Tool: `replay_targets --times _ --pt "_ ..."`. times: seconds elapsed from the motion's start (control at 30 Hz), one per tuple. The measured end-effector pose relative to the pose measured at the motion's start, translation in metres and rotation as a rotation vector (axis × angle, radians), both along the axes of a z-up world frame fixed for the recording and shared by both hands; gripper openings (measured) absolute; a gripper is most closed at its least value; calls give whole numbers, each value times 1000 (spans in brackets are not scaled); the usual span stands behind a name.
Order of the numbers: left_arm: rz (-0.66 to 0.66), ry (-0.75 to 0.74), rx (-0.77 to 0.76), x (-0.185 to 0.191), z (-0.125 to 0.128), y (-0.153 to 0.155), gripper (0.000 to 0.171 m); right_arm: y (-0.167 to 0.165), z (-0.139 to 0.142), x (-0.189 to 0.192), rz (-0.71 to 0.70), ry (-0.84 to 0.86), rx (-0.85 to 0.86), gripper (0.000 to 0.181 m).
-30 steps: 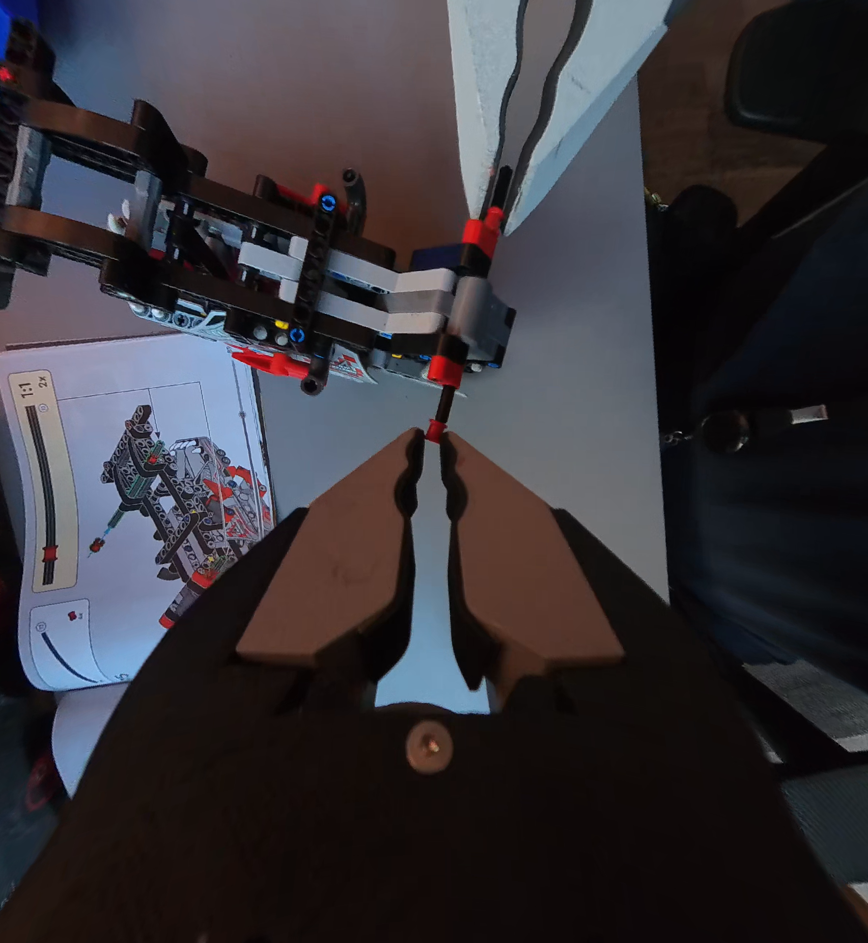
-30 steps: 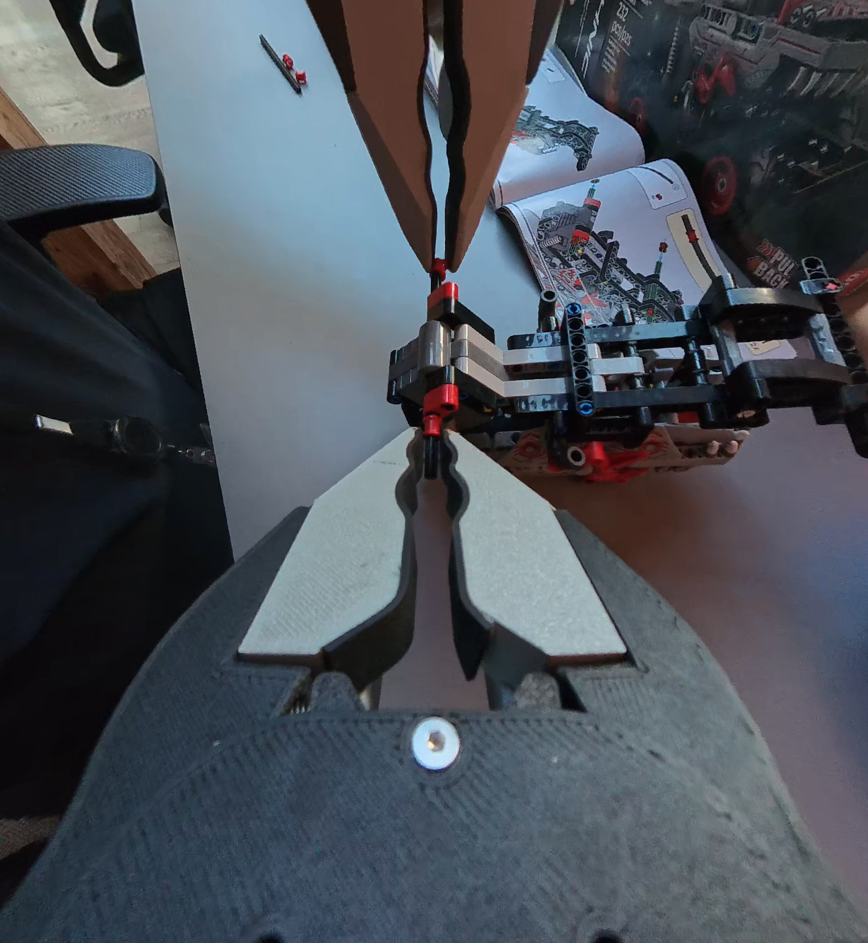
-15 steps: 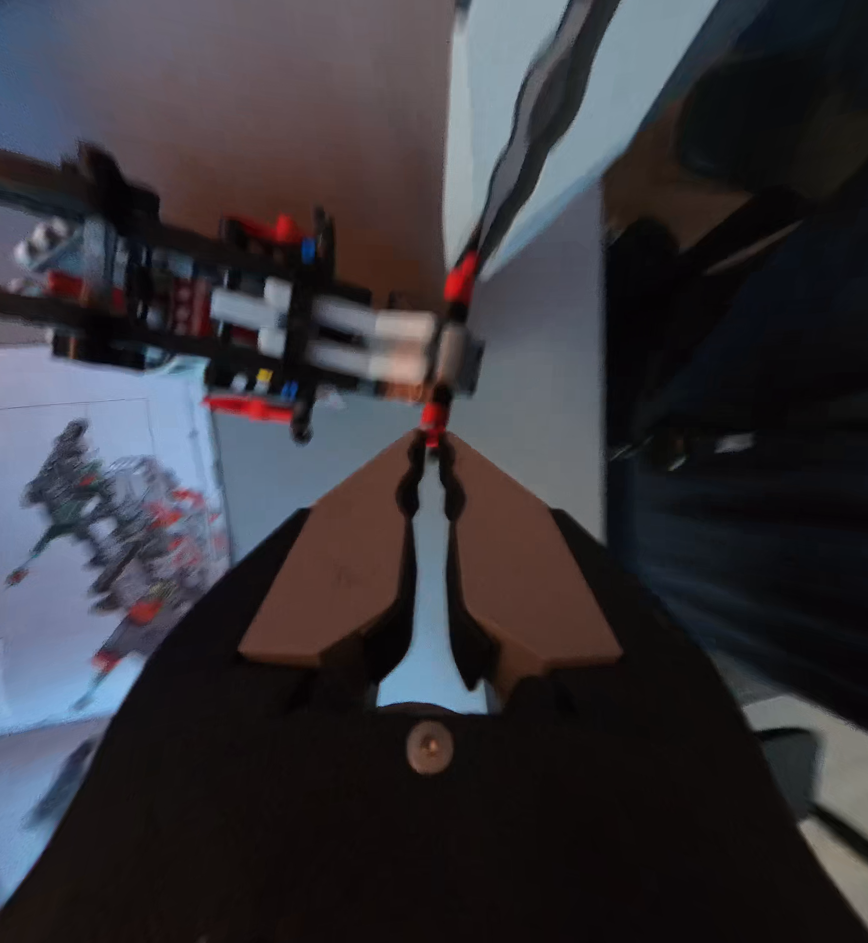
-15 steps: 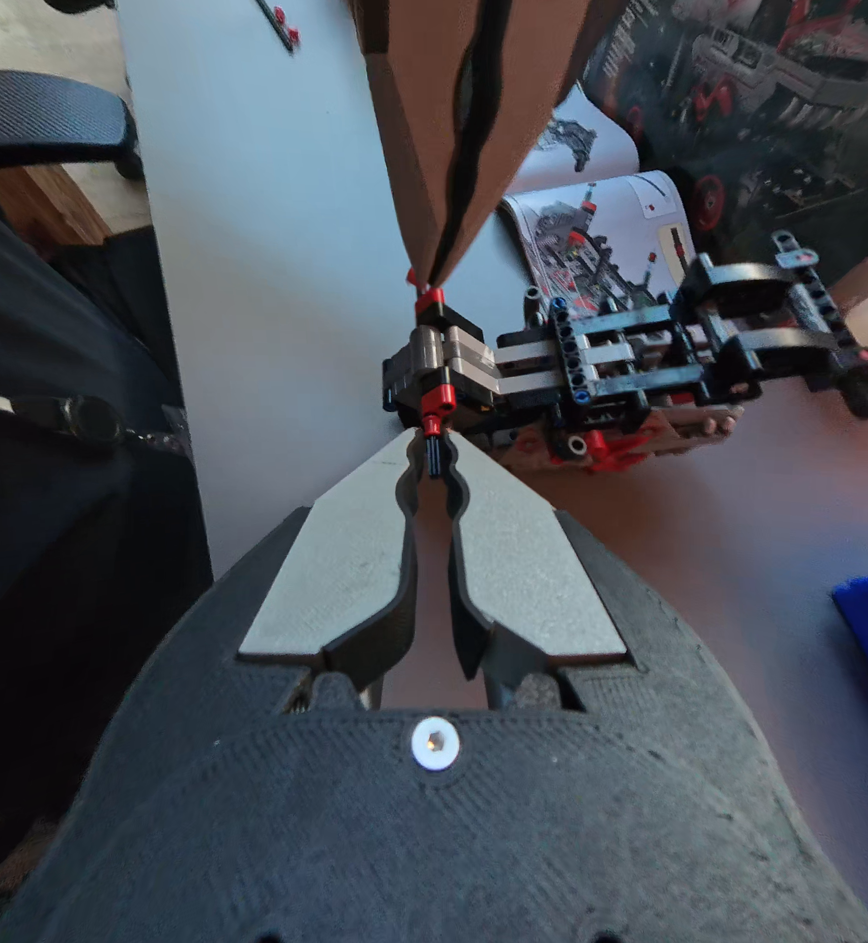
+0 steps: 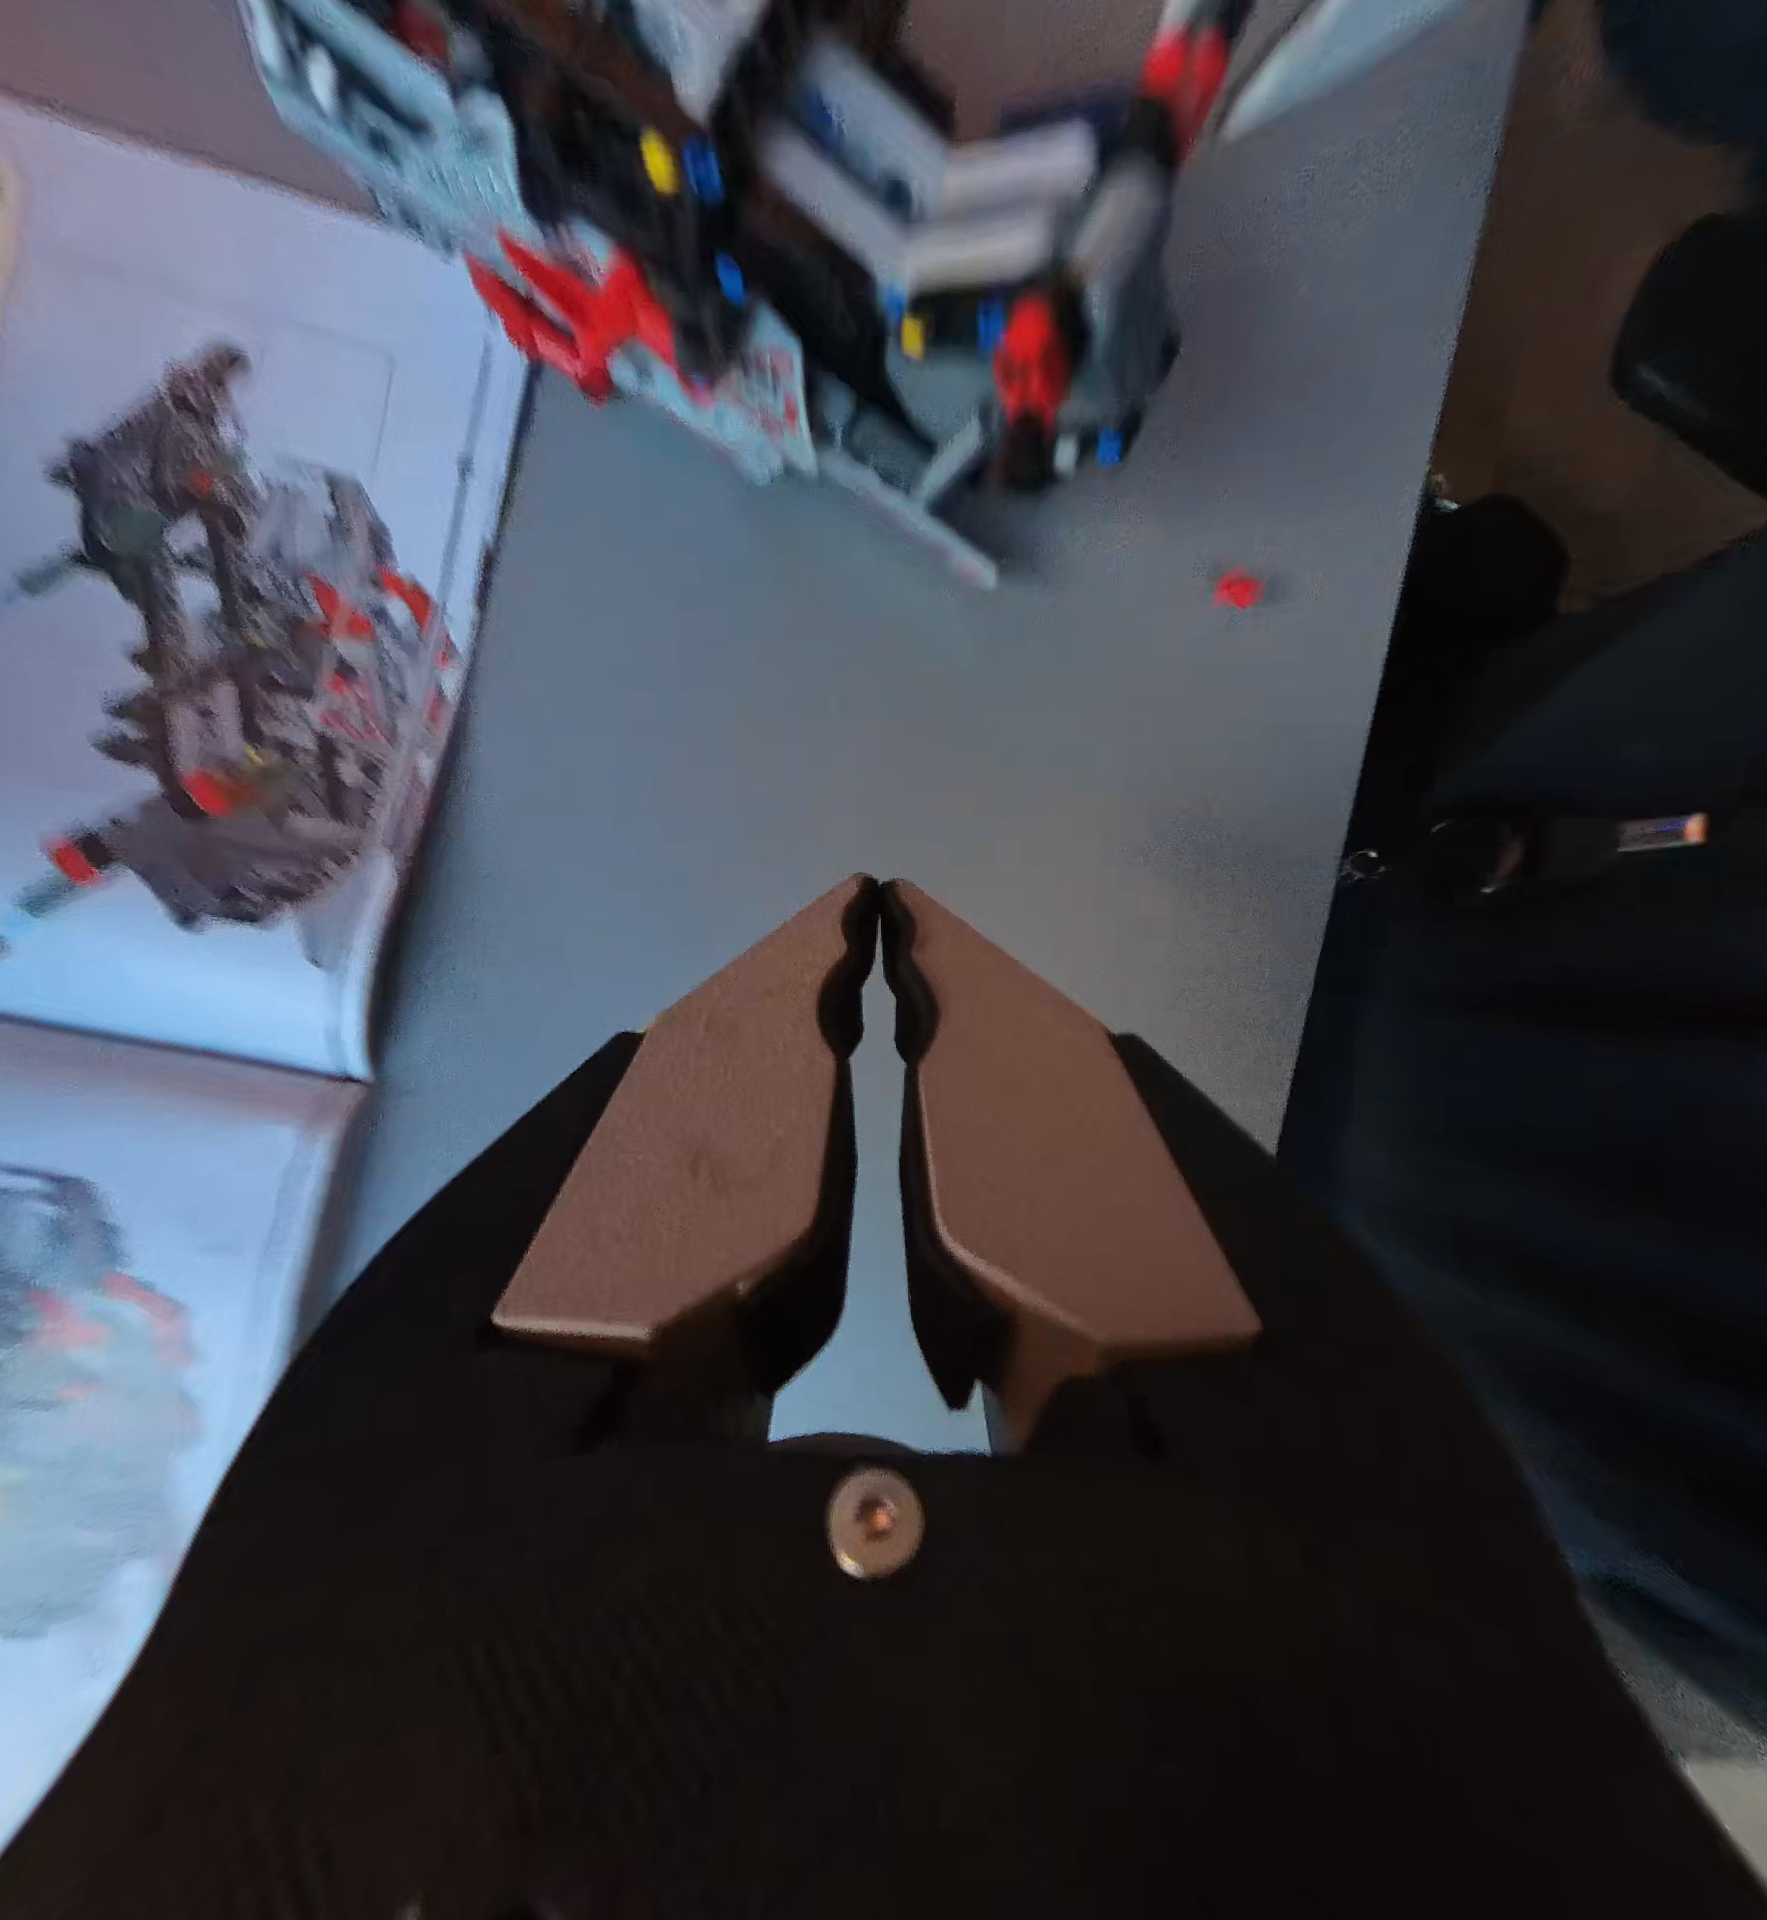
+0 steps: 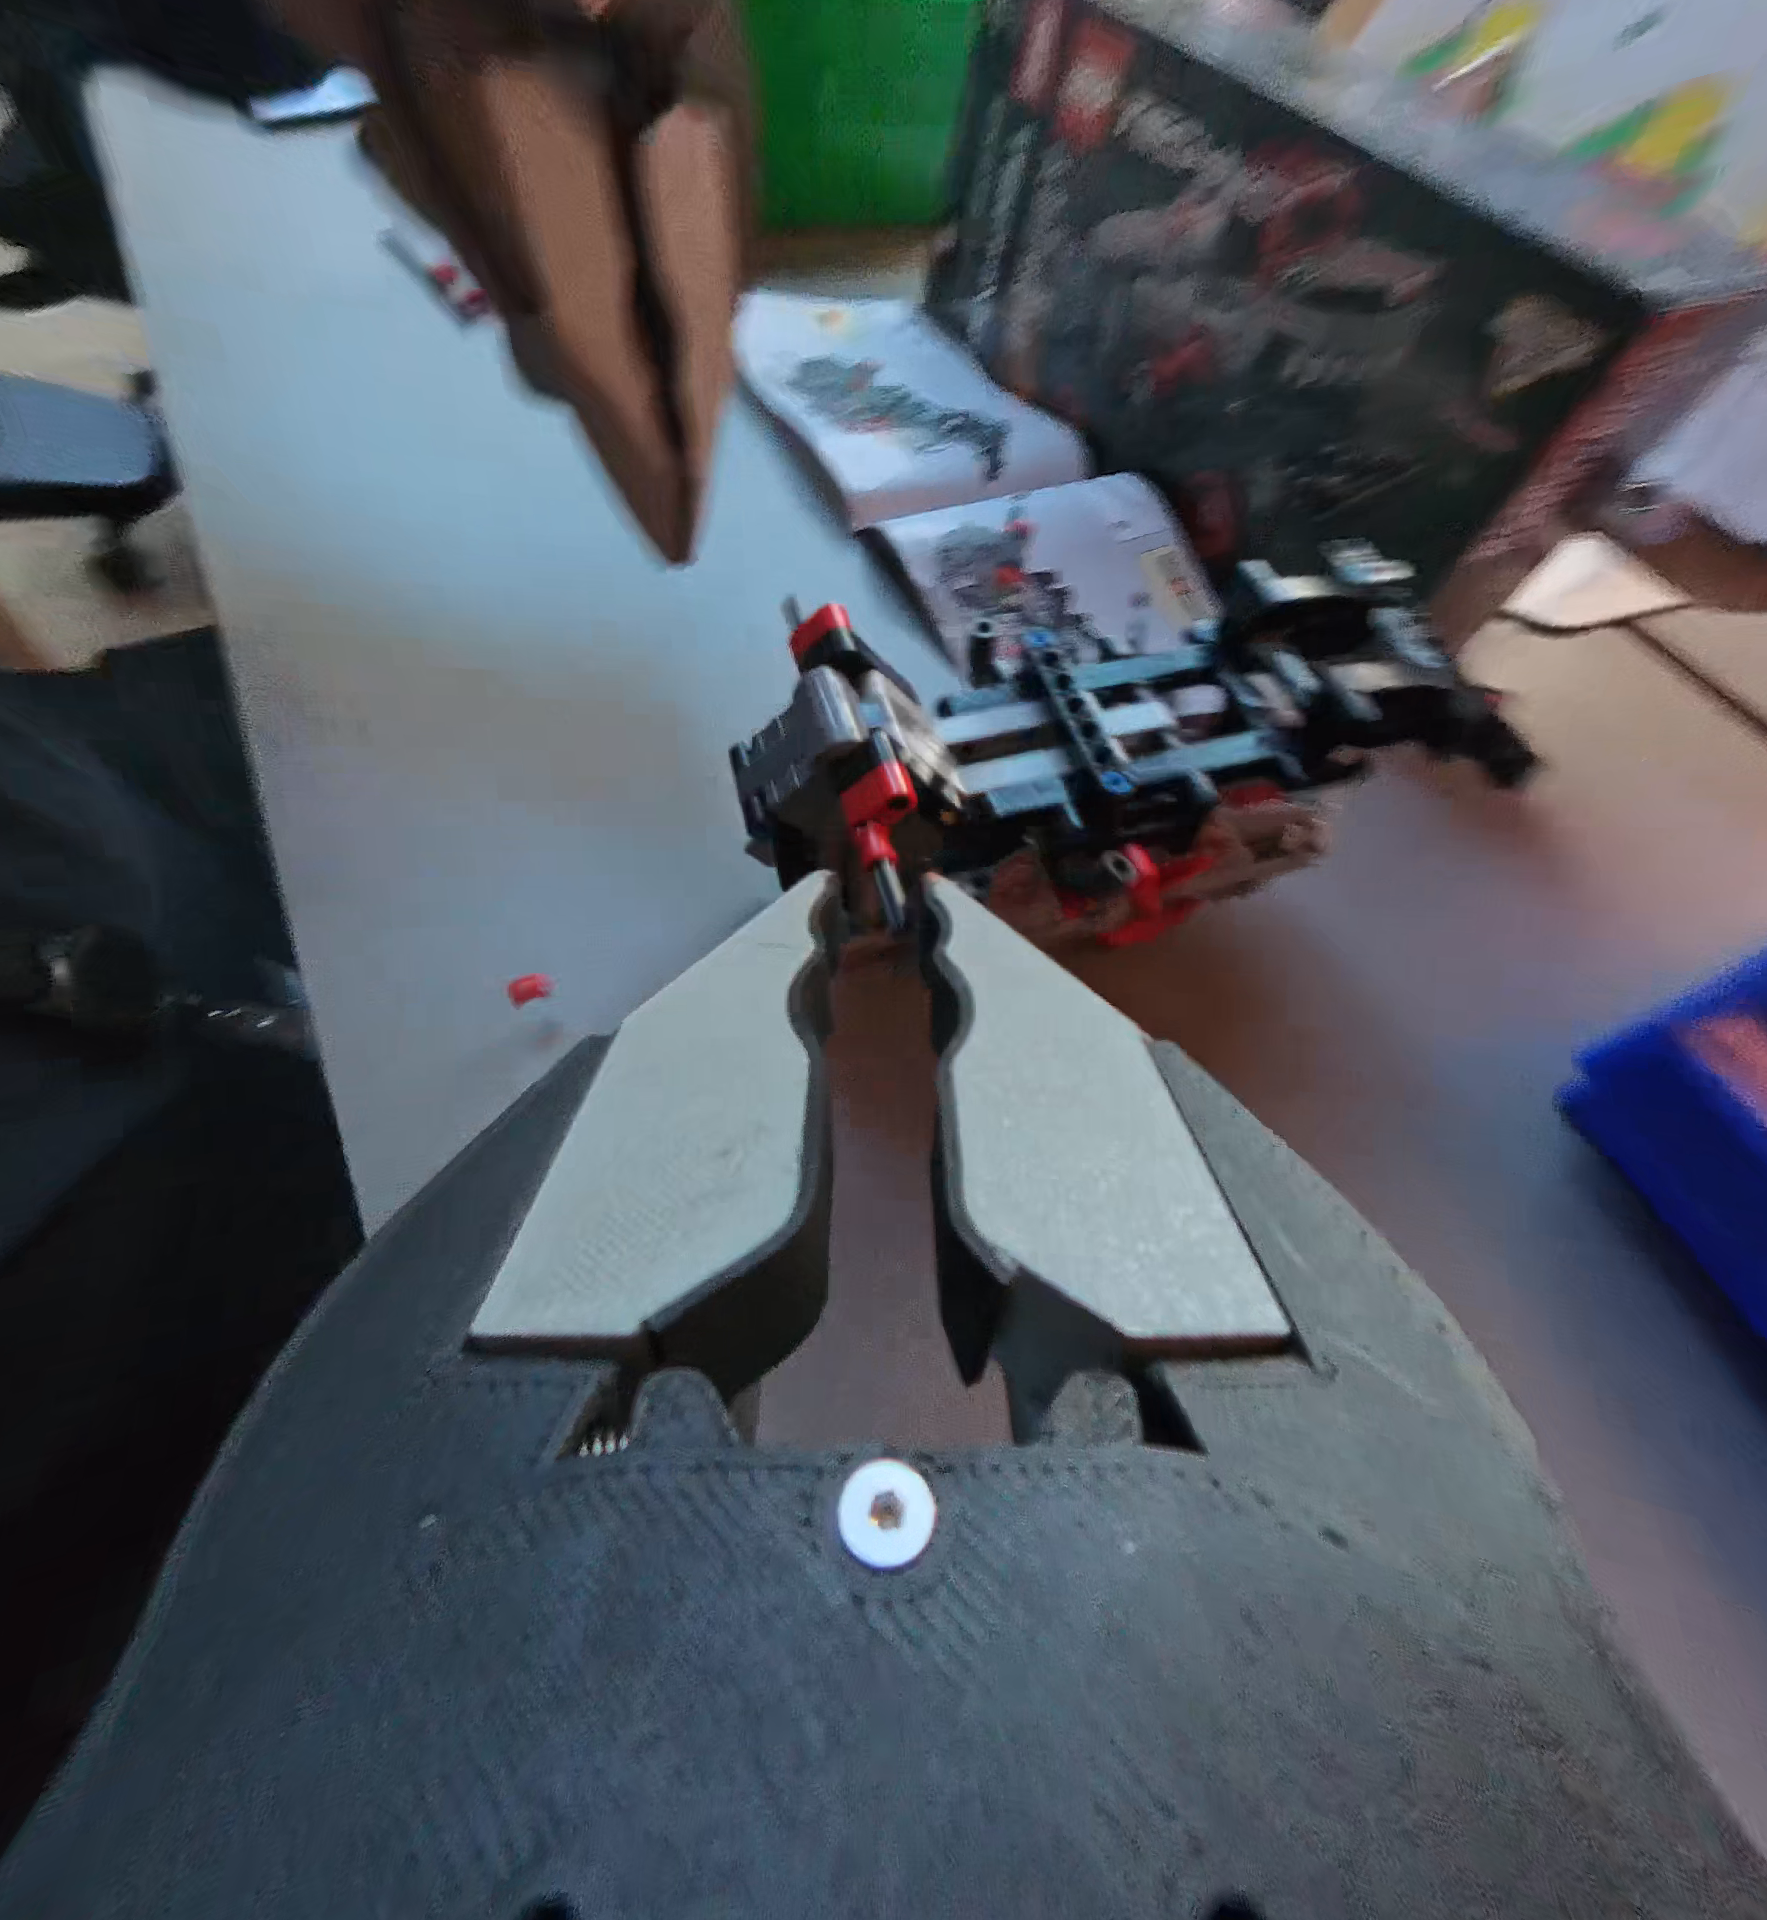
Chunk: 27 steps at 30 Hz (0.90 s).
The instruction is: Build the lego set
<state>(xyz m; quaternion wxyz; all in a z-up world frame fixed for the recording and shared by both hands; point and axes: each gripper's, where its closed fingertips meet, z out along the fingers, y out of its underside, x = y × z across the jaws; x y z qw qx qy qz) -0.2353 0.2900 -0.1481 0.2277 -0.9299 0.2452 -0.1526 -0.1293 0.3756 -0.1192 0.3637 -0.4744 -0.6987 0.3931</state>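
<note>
Left gripper (image 5: 879, 914): brown fingers pressed together at the tips, holding nothing, raised above the table (image 5: 858, 675). Right gripper (image 6: 874, 914): grey fingers narrowly parted around the black axle (image 6: 889, 883) projecting from the model (image 6: 1066, 748); whether they actually touch it cannot be told through the blur. The model lies near the table's front edge, beside the open booklet (image 6: 1066, 551). A loose red bush (image 6: 529, 988) rests close to that edge. Judged light and rigid, yet its pinned joints may separate; hold it by the black frame beams, not the thin axle.
</note>
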Motion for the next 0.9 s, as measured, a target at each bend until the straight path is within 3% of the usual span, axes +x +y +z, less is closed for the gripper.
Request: replay_targets --times 0.07,0.1,0.17,0.23,0.27,0.37,0.43,0.53,0.6,0.7,0.8,0.9 --pt "65 -18 37 3 -22 -14 0 13 9 23 -95 48 -7 28" --pt "81 -40 64 7 -28 -21 0 9 10 39 -73 50 -47 17" --pt "71 -111 111 24 -28 -32 2 -22 1 66 59 -4 -183 4" --pt "74 -177 176 44 -23 -34 3 -63 -18 74 176 -117 -300 31" --pt "59 -211 197 57 -22 -35 3 -88 -27 74 257 -174 -316 31" --pt "46 -149 206 66 -37 -41 1 -141 -60 65 388 -267 -103 20" --pt "4 -191 224 77 -34 -52 0 -129 -71 57 305 -256 96 0" --pt "-163 -336 260 115 -16 -91 0 -128 -41 79 328 -191 -115 8" --pt "-244 -375 237 133 -17 -121 0 -130 -35 101 350 -180 -209 5" --pt "-251 -344 161 143 -49 -157 0 -138 -50 125 345 -197 -215 9" --pt "-151 -262 78 145 -89 -183 0 -157 -57 140 358 -206 -311 13" --pt "-52 -252 90 153 -111 -206 0 -173 -73 157 381 -246 -335 10"
